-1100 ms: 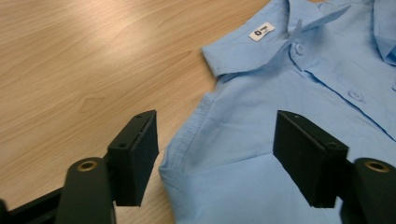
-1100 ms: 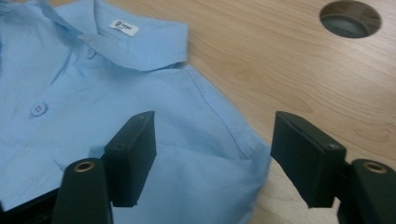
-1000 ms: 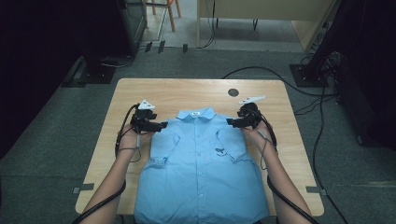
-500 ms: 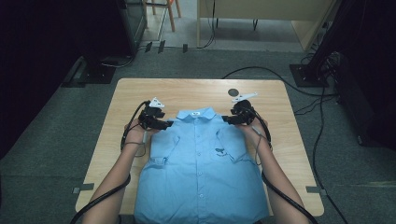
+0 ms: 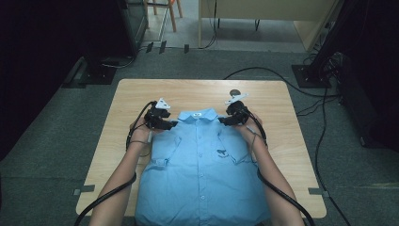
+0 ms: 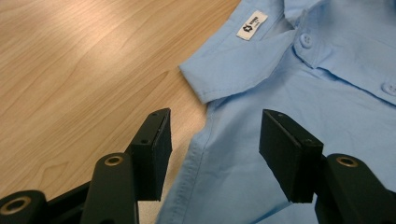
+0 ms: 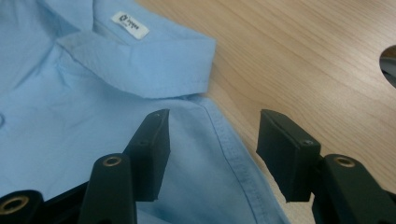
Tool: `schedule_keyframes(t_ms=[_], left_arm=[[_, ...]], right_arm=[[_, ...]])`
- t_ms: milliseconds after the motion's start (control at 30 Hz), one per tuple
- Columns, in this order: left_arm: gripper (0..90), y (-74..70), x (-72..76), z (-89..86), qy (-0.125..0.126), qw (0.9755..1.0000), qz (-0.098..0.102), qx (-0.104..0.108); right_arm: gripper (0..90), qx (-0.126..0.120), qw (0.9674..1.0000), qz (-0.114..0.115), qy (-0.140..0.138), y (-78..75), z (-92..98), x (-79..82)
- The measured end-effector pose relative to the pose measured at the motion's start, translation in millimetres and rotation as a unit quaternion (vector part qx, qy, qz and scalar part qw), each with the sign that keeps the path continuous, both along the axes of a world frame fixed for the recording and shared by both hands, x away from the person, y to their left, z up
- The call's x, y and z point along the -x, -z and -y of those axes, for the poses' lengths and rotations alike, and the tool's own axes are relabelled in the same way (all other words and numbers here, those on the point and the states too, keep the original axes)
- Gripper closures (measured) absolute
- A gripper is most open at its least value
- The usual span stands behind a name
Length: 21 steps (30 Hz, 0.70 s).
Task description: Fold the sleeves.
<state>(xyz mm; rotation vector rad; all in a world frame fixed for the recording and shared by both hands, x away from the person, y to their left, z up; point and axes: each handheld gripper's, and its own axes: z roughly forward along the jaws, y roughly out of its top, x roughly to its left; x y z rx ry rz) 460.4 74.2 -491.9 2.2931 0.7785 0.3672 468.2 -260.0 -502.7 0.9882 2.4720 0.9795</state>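
A light blue buttoned shirt (image 5: 202, 174) lies flat on the wooden table (image 5: 131, 94), collar toward the far side. Its collar with a white label (image 6: 252, 25) appears in both gripper views (image 7: 130, 24). My left gripper (image 5: 170, 124) hovers open at the shirt's left shoulder; the shoulder seam (image 6: 196, 154) runs between its jaws. My right gripper (image 5: 222, 121) hovers open at the right shoulder, its jaws straddling the shoulder edge (image 7: 229, 144). Neither gripper holds any cloth.
A round cable hole (image 5: 234, 92) sits in the table just beyond the right gripper. Bare wood lies left, right and beyond the shirt. Black cables (image 5: 324, 136) trail on the grey floor to the right; dark equipment and a desk stand farther back.
Both grippers have moved inward along the shoulders toward the collar, still open. The shirt has not shifted.
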Motion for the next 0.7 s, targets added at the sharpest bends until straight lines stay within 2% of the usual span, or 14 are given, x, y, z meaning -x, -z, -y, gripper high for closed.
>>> schedule_keyframes(t_ms=[67,100,167,267,367,400,467,500,533,567,600,633,667,700], left_arm=[[47.1,4.2,-1.4,1.0,0.001,1.0,-0.002,0.003],[47.1,5.0,-1.6,1.4,0.001,1.0,-0.002,0.004],[47.1,8.2,-2.7,4.4,0.002,1.0,-0.006,0.0],[47.2,11.7,-5.6,6.2,0.002,0.9999,-0.011,-0.007],[49.8,11.7,-5.6,6.2,0.002,0.9999,-0.011,-0.007],[49.8,14.2,-6.8,5.1,0.0,0.9998,-0.018,0.007],[52.4,15.4,-6.8,4.2,0.008,0.9998,-0.013,0.014],[59.0,15.4,-6.8,4.2,0.008,0.9998,-0.013,0.014],[59.0,15.4,-6.8,4.2,0.008,0.9998,-0.013,0.014],[59.0,15.4,-6.8,4.2,0.008,0.9998,-0.013,0.014],[59.0,15.6,-6.0,4.3,0.01,0.9998,-0.012,0.016],[63.6,15.4,-5.4,5.2,0.008,0.9997,-0.013,0.017],[68.5,12.8,-3.0,11.9,-0.015,0.9993,-0.03,0.013],[85.6,12.8,-3.0,11.9,-0.015,0.9993,-0.03,0.013]], right_arm=[[45.3,0.0,1.0,0.0,0.0,0.0,0.0,0.0],[48.4,-0.024,0.9997,0.001,-0.003,2.9,0.8,-4.8],[48.4,-0.029,0.9996,0.001,-0.008,5.1,0.3,-7.6],[47.1,-0.014,0.9998,-0.006,-0.014,7.6,-1.5,-10.7],[44.8,-0.012,0.9997,-0.014,-0.013,9.6,-1.7,-13.6],[44.8,-0.012,0.9997,-0.014,-0.013,9.6,-1.7,-13.6],[45.3,-0.015,0.9997,-0.012,-0.017,10.1,-2.1,-14.8],[45.3,-0.015,0.9997,-0.012,-0.017,10.1,-2.1,-14.8],[45.3,-0.015,0.9994,-0.011,-0.03,9.5,-2.9,-12.8],[57.1,-0.015,0.9994,-0.011,-0.03,9.5,-2.9,-12.8],[57.1,-0.015,0.9994,-0.011,-0.03,9.5,-2.9,-12.8],[62.8,-0.017,0.9994,-0.012,-0.03,9.2,-3.9,-11.4],[67.6,-0.015,0.9995,-0.016,-0.021,8.1,-4.6,-10.9],[67.6,-0.015,0.9995,-0.016,-0.021,8.1,-4.6,-10.9]])
